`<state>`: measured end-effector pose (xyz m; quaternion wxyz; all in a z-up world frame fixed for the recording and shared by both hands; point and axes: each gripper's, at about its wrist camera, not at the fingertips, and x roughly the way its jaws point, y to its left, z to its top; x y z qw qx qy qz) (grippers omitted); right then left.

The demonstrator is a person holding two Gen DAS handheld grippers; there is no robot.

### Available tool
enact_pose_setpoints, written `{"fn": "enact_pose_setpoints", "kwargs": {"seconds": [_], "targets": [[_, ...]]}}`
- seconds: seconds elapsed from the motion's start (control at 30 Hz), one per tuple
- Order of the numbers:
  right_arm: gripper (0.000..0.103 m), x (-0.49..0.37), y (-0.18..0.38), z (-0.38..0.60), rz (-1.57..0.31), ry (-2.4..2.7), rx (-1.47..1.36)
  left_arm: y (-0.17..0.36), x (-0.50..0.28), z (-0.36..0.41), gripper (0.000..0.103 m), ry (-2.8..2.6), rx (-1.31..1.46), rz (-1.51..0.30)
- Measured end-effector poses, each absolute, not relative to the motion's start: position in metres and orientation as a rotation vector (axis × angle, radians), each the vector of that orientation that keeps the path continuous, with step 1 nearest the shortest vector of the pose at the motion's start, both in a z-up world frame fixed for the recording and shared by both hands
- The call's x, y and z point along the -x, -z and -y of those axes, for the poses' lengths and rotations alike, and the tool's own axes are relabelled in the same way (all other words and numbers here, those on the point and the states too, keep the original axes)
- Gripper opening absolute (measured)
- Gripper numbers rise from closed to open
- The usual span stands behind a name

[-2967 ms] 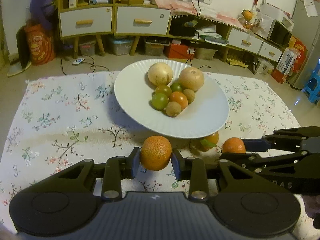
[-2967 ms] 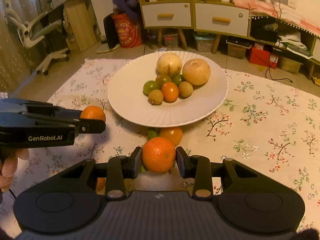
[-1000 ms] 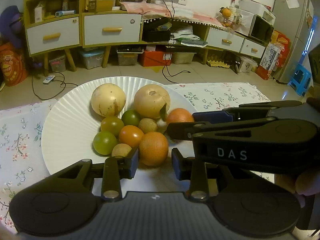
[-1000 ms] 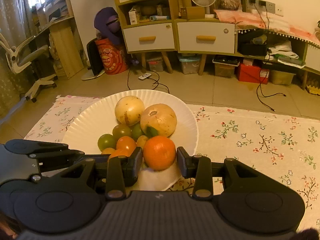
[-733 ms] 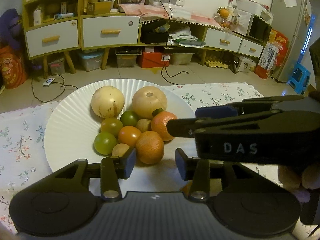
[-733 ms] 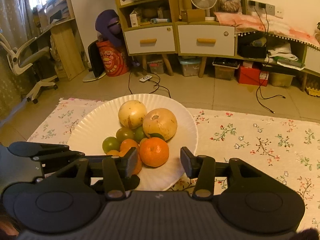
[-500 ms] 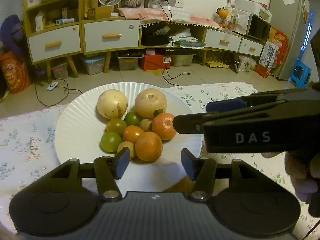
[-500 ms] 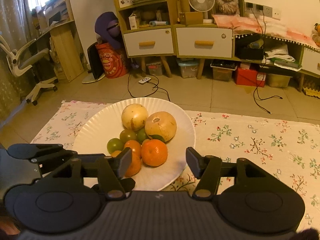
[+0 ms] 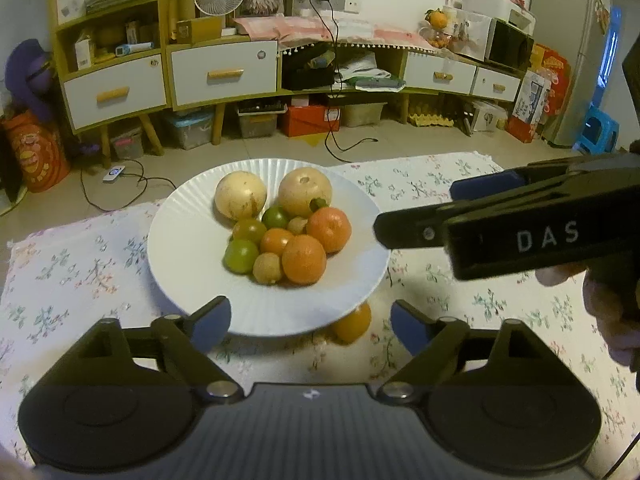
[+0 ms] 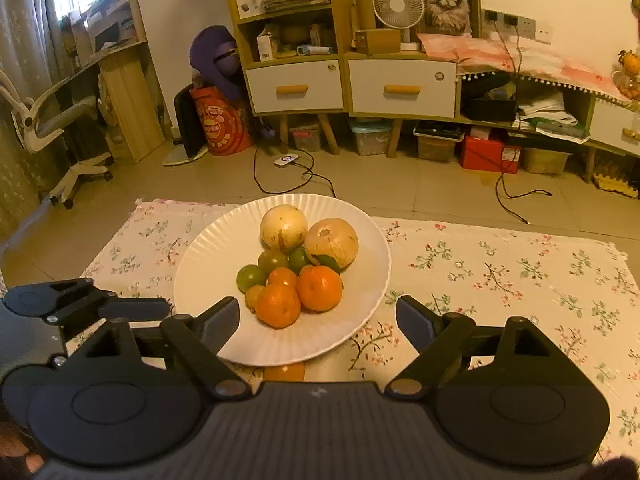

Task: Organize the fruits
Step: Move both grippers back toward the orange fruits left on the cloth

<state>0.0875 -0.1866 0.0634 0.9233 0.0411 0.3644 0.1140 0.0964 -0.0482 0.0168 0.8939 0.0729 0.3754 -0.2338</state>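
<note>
Fruits were piled on the white plate, which sat on the flowery cloth over the bench. At the back of the pile were two big pale round ones, in front of them a few small green ones and a couple of little brownish ones, and nearest to me two oranges side by side, touching each other and the rest of the heap. One more orange was off the plate, on the cloth and tucked half under the near rim.

My left tool had just been opening; its jaws stood wide apart with nothing between them, hanging over the near edge of the plate. Same story for my right tool: jaws had just been opening, spread wide, empty, with the plate and the two oranges showing in the gap beyond them. From the left wrist view the right tool came in from the right side, its tip just beside the plate's rim, with my fingers wrapped on its handle. Neither tool touched any fruit.
</note>
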Motion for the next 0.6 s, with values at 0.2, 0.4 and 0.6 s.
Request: {"fn": "enact_pose_setpoints", "kwargs": {"seconds": [0.2,0.4,0.6], "targets": [[0.09,-0.076,-0.067,0.189,-0.761,-0.193,-0.089,-0.018,-0.083,0.037,0.09,0.478,-0.172,-0.796],[0.095,-0.063,-0.071,0.188,-0.782,-0.169,-0.113,-0.022,-0.071,0.027,0.092,0.479,-0.169,-0.822],[0.098,-0.05,-0.071,0.181,-0.804,-0.151,-0.083,-0.02,-0.059,0.021,0.092,0.452,-0.197,-0.849]]}}
